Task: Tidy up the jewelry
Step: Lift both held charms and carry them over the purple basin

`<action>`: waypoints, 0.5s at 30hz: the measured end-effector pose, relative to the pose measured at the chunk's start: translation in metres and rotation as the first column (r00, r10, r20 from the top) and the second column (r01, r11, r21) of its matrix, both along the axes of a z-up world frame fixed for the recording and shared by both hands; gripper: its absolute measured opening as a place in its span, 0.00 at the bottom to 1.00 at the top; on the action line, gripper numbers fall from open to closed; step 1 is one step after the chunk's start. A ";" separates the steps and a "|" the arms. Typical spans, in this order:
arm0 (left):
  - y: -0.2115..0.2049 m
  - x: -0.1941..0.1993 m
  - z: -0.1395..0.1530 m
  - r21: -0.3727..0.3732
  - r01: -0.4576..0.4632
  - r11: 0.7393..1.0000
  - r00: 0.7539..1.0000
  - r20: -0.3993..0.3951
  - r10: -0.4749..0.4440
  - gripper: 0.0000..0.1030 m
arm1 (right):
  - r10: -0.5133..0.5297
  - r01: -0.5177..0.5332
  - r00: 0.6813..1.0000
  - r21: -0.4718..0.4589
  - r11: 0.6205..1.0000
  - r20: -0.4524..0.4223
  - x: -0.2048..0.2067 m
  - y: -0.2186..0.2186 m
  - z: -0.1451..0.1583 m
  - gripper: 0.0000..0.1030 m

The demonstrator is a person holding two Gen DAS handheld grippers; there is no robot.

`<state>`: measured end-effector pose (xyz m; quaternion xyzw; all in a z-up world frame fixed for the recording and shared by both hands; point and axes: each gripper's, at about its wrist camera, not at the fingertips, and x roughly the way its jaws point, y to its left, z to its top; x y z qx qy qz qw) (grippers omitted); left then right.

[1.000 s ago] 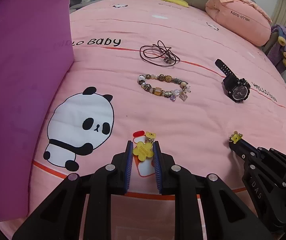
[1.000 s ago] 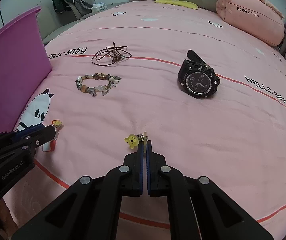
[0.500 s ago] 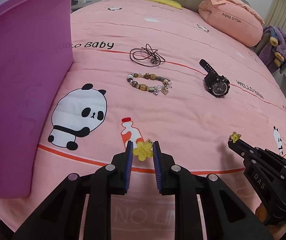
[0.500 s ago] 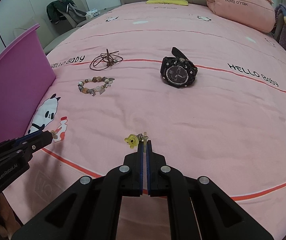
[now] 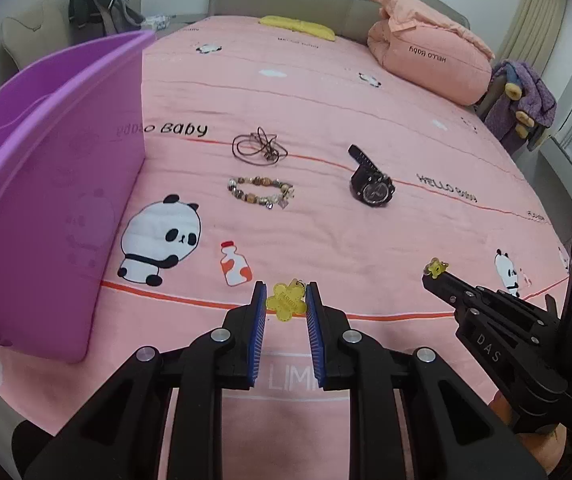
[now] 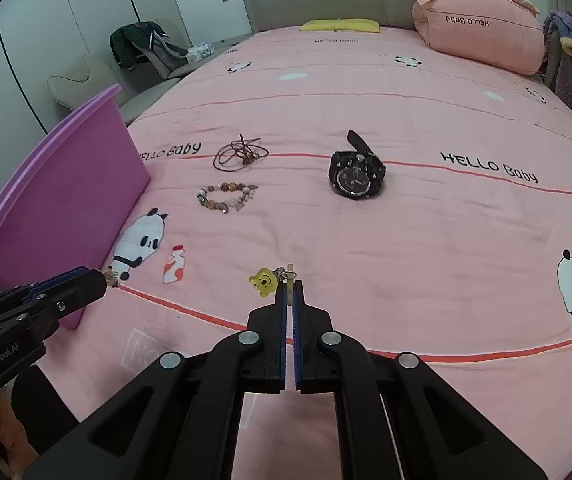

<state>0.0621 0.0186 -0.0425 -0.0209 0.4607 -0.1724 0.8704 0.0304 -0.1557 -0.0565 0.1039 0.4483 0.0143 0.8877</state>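
Observation:
My left gripper (image 5: pixel 286 300) is shut on a yellow flower charm (image 5: pixel 285 302), held above the pink bed. My right gripper (image 6: pixel 289 290) is shut on a yellow bear charm (image 6: pixel 264 280), whose bear head hangs at the left of the tips; it also shows in the left wrist view (image 5: pixel 437 268). On the bedspread lie a beaded bracelet (image 5: pixel 260 192), a brown cord necklace (image 5: pixel 258 148) and a black watch (image 5: pixel 370 186). The same bracelet (image 6: pixel 226 197), cord necklace (image 6: pixel 240 154) and watch (image 6: pixel 355 174) show in the right wrist view. A purple box (image 5: pixel 46 184) stands at the left.
The purple box wall (image 6: pixel 62 196) rises close beside my left gripper (image 6: pixel 102 278). A folded pink quilt (image 5: pixel 425 64) and a yellow pillow (image 5: pixel 297 26) lie at the bed's far end. A chair with clothes (image 6: pixel 142 52) stands beyond the bed's left side.
Both grippers have risen and pulled back from the bedspread with their charms still held. The bracelet, necklace and watch look smaller and farther; the purple box's rim has come into view.

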 end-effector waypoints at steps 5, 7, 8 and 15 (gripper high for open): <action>0.007 -0.005 0.040 -0.015 0.023 1.000 0.996 0.082 -0.021 0.19 | 0.019 -0.019 0.998 0.008 1.000 0.063 -0.006 0.011 0.035 0.03; 0.012 -0.005 0.054 -0.025 0.026 0.999 0.994 0.111 -0.023 0.19 | 0.030 -0.031 0.996 0.012 0.999 0.084 -0.006 0.017 0.046 0.03; 0.016 -0.005 0.061 -0.029 0.026 0.999 0.992 0.124 -0.022 0.19 | 0.039 -0.041 0.995 0.016 0.999 0.096 -0.005 0.022 0.053 0.03; 0.063 -0.001 0.104 -0.043 -0.036 0.998 0.976 0.214 0.045 0.19 | 0.134 -0.143 0.974 0.036 0.989 0.184 0.014 0.069 0.098 0.03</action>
